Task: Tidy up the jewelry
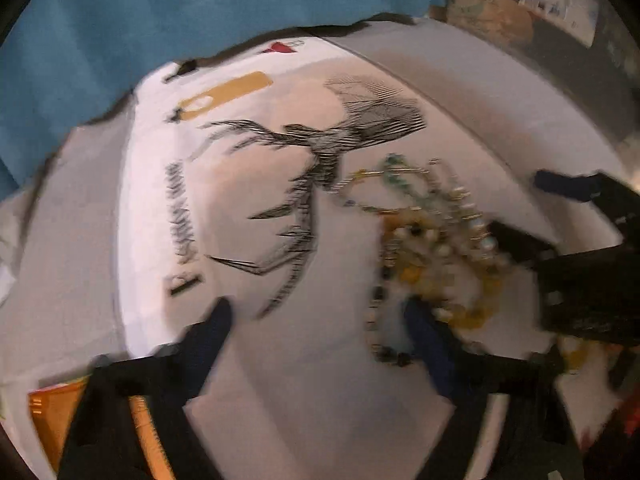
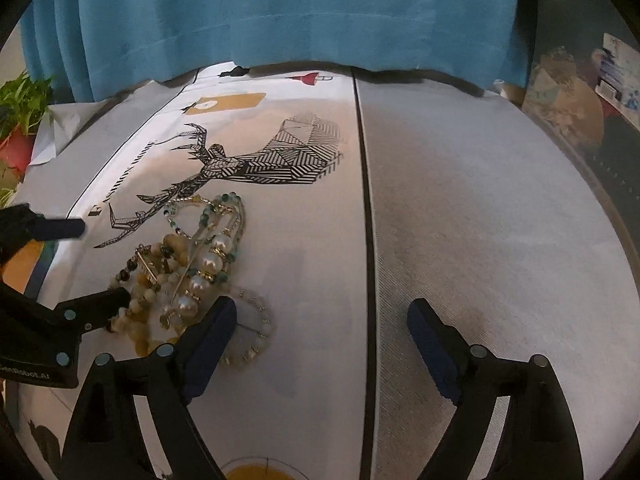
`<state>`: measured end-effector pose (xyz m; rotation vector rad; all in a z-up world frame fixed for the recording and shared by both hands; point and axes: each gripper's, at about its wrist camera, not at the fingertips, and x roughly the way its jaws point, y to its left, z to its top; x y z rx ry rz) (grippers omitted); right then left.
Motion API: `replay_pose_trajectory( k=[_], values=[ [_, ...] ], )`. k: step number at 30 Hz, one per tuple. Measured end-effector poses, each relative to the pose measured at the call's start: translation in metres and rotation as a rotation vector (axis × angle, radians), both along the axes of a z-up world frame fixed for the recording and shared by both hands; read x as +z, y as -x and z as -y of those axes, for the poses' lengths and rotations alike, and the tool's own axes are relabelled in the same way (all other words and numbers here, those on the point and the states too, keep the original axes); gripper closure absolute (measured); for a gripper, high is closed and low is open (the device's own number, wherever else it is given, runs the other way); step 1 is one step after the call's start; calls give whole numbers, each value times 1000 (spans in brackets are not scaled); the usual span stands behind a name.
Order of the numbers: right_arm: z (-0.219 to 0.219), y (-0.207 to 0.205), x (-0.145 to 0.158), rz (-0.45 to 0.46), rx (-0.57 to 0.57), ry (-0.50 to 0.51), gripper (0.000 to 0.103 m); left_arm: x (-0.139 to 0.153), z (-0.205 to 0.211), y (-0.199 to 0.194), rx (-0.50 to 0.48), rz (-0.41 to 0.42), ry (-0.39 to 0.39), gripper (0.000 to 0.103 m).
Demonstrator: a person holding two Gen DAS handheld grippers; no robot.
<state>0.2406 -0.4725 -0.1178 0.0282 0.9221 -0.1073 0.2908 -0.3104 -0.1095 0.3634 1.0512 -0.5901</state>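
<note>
A tangled pile of jewelry (image 2: 188, 264) lies on a white cloth printed with a black deer (image 2: 256, 164): pearl, amber and green bead strands and gold chains. In the blurred left wrist view the pile (image 1: 432, 240) sits right of centre. My left gripper (image 1: 320, 320) is open over bare cloth, and its right fingertip (image 1: 420, 320) is at the pile's near edge. My right gripper (image 2: 322, 320) is open with only cloth between its fingers. Its left finger (image 2: 216, 324) lies over a pale bead bracelet (image 2: 256, 336). From the right wrist, the left gripper (image 2: 102, 262) reaches in at the pile's left side.
A blue curtain (image 2: 280, 12) hangs behind the table. A black seam (image 2: 366, 200) splits the printed cloth from plain white cloth (image 2: 480, 220) on the right. A potted plant (image 2: 20, 120) stands far left, and clutter (image 2: 568, 100) is stacked far right. An orange object (image 1: 52, 408) lies near the left gripper.
</note>
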Motion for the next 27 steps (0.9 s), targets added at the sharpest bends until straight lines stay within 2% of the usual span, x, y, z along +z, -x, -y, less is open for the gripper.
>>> replay_pose_trajectory(
  k=[1,2,3,4,6,9,14,18,27],
  values=[
    [-3,0,1,5,20,1,32,2,1,2,-19,-13,19,76],
    [-9,2,4,23,69,-3,45,4,5,8,-71,-20,20,94],
    [-18,6,5,35,134,1,74,4,7,11,-96,-36,27,97],
    [-28,10,6,38,174,9,94,4,6,16,-102,-60,45,97],
    [-39,20,5,35,184,44,97,4,2,26,-95,-88,71,97],
    [-38,41,6,31,139,12,97,8,-11,48,-60,-99,99,97],
    [-22,85,16,-4,13,-41,97,33,-40,89,-29,-57,146,97],
    [-18,111,39,37,-26,-33,97,60,-57,107,-12,-25,180,97],
    [-29,147,94,117,-38,2,97,97,-88,140,30,25,211,97]
  ],
)
